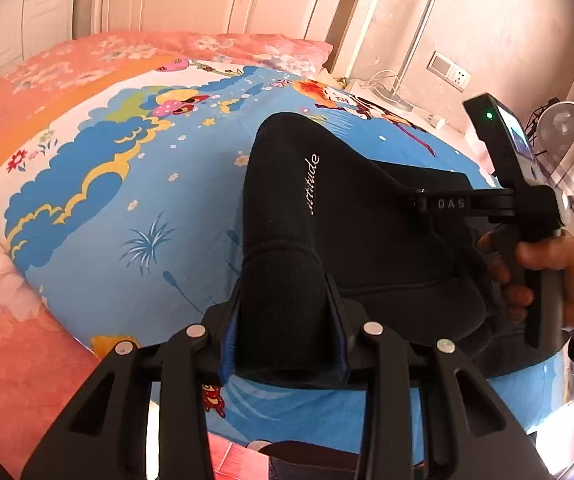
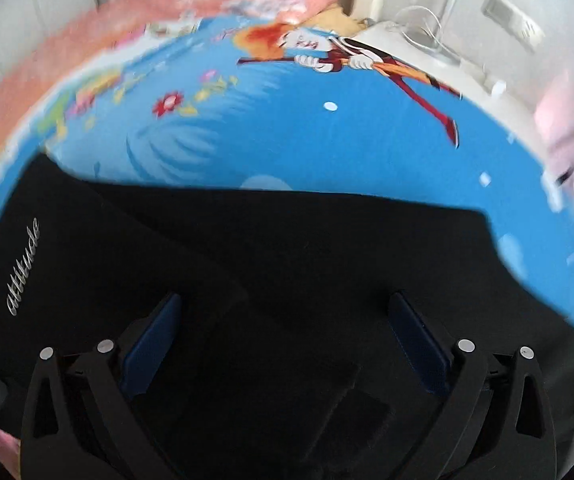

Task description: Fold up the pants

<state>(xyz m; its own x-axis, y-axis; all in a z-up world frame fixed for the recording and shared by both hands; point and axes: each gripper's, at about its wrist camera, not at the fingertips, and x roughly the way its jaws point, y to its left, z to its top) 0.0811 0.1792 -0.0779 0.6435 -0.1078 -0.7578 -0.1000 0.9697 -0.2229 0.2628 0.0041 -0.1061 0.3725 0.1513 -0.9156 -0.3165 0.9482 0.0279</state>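
Observation:
Black pants (image 1: 287, 184) with a white script logo lie on the blue cartoon bedsheet (image 1: 147, 208). My left gripper (image 1: 287, 316) is shut on a bunched cuff end of the pants, which is lifted off the sheet and fills the space between the blue pads. In the right wrist view the pants (image 2: 287, 248) spread flat and partly folded under my right gripper (image 2: 283, 332). It hangs open and wide just above the cloth, with nothing pressed between its pads. A person's hand (image 1: 559, 272) holds that tool at the right of the left wrist view.
Pink floral bedding (image 1: 27, 340) borders the sheet on the left and far side. A white nightstand (image 1: 387, 92) with cables stands beyond the bed's far right corner, and a fan (image 1: 563, 120) stands by the wall. Red floor tiles (image 1: 231, 460) show below the near bed edge.

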